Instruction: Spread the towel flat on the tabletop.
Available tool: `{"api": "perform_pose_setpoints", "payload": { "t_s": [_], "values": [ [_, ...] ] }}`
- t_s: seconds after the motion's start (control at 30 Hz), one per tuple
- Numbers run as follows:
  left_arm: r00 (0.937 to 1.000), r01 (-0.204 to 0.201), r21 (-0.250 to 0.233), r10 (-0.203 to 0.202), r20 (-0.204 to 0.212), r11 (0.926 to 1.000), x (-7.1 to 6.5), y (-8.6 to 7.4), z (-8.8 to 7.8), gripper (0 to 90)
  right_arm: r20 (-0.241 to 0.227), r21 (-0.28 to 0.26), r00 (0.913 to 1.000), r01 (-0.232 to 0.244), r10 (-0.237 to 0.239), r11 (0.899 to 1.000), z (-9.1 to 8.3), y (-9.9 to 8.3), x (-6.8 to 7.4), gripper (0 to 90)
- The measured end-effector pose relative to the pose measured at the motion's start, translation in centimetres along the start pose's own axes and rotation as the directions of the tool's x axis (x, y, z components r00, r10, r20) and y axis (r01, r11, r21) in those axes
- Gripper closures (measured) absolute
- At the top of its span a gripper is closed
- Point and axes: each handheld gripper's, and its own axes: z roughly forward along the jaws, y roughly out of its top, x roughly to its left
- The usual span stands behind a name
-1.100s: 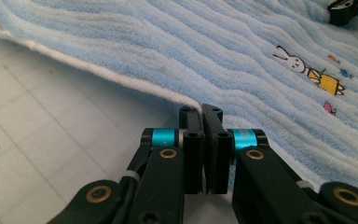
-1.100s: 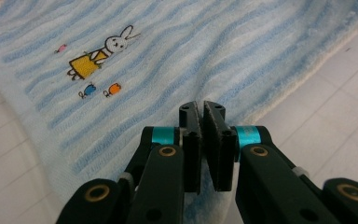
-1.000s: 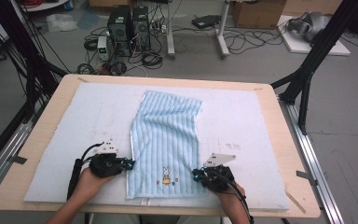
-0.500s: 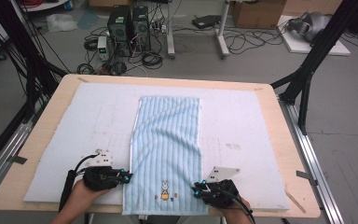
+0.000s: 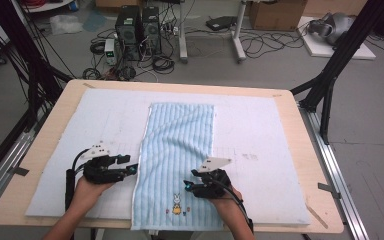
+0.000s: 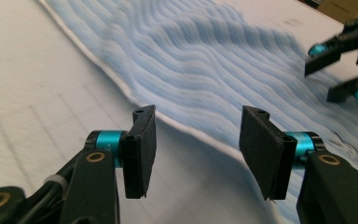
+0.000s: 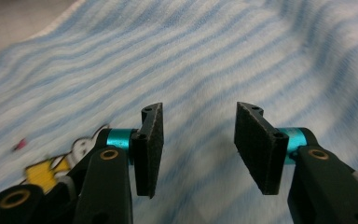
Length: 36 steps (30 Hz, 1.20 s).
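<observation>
Forearms and hands are being shown entering at the near table edge, one two-jaw tool carried in each

Left gripper (image 5: 132, 169): being held just off the towel's left hem, above the white mat; jaws are standing apart with nothing between them, having just been opening; in its own view (image 6: 196, 128) the white-edged hem is being seen running under the gap, untouched by the pads

Right gripper (image 5: 186, 187): being held over the near part of the towel, close to the embroidered rabbit (image 5: 177, 205); jaws are likewise parted and empty, having just been opening; in its own view (image 7: 198, 142) striped cloth is being seen below and between the pads, without contact

Towel (image 5: 180, 150): pale blue, striped, being left lying lengthwise down the middle of the white mat (image 5: 80, 130), near end reaching the front edge of the table (image 5: 55, 100), far end lying squarely short of the mat's back edge; slight ripples are being noted across the middle

Beyond the table: computer towers (image 5: 135, 25) and loose cables are being noted on the floor

Step judged in hand: release after the towel has been laid out flat. Next move judged: both tools are to be re-placed on an end or edge for a fold, each pad pair needing to pinch the cloth alone, not the mat beneath
</observation>
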Motion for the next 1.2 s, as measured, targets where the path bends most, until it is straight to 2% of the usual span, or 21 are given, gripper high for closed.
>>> {"api": "perform_pose_setpoints", "payload": {
  "t_s": [0.13, 0.17, 0.27, 0.43, 0.57, 0.67, 0.9, 0.97, 1.07, 1.13, 1.17, 1.2],
  "values": [
    [0.9997, 0.014, -0.036, -0.015, -0.018, 0.9993, 1.0, 1.0, 0.0, 44.8, -0.004, 0.046, 0.9993, 0.036, -0.036, 0.998, 1.6, 0.6, -0.4, 64.7],
    [0.9997, 0.014, -0.041, -0.015, -0.021, 0.9991, 1.2, 1.2, 0.1, 44.8, -0.010, 0.048, 0.9993, 0.036, -0.036, 0.998, 1.6, 0.7, -0.4, 70.5],
    [0.9996, 0.012, -0.053, -0.013, -0.025, 0.9985, 1.8, 1.4, 0.3, 44.7, -0.053, 0.055, 0.9980, 0.037, -0.034, 0.998, 1.6, 0.8, -0.8, 82.5],
    [0.9995, 0.013, -0.039, -0.014, -0.028, 0.9992, 2.3, 1.5, 1.2, 44.8, -0.138, 0.063, 0.9892, 0.058, -0.049, 0.996, 1.2, 0.5, -0.9, 84.8],
    [0.9992, 0.009, -0.042, -0.010, -0.039, 0.9991, 2.6, 1.7, 1.6, 44.8, -0.205, 0.067, 0.9771, 0.071, -0.056, 0.995, 0.8, 0.1, -0.8, 84.8],
    [0.9990, 0.010, -0.037, -0.011, -0.044, 0.9993, 2.8, 1.8, 1.9, 44.9, -0.259, 0.074, 0.9635, 0.091, -0.069, 0.993, 0.4, -0.3, -0.3, 84.8],
    [0.9984, 0.006, -0.025, -0.007, -0.057, 0.9997, 3.1, 1.7, 2.2, 44.8, -0.315, 0.086, 0.9460, 0.107, -0.075, 0.991, -0.4, -1.0, 0.5, 84.9],
    [0.9983, 0.005, -0.023, -0.007, -0.057, 0.9997, 3.1, 1.7, 2.2, 44.8, -0.339, 0.092, 0.9374, 0.119, -0.081, 0.989, -0.5, -1.1, 0.8, 85.0],
    [0.9985, 0.001, -0.017, -0.001, -0.055, 0.9999, 3.0, 1.7, 2.2, 44.7, -0.386, 0.095, 0.9183, 0.136, -0.090, 0.986, -0.9, -1.3, 1.2, 82.5],
    [0.9985, 0.002, -0.018, -0.003, -0.055, 0.9998, 3.0, 1.7, 2.3, 44.7, -0.387, 0.062, 0.9182, 0.115, -0.082, 0.991, -1.3, -1.2, 0.9, 74.4],
    [0.9984, 0.003, -0.020, -0.005, -0.056, 0.9998, 3.1, 1.7, 2.3, 44.7, -0.369, 0.044, 0.9271, 0.090, -0.068, 0.995, -1.5, -1.1, 0.5, 68.9],
    [0.9983, 0.003, -0.023, -0.004, -0.059, 0.9997, 3.1, 1.7, 2.3, 44.7, -0.340, 0.004, 0.9395, 0.043, -0.039, 0.999, -1.9, -0.9, -0.3, 66.1]
  ]
}}
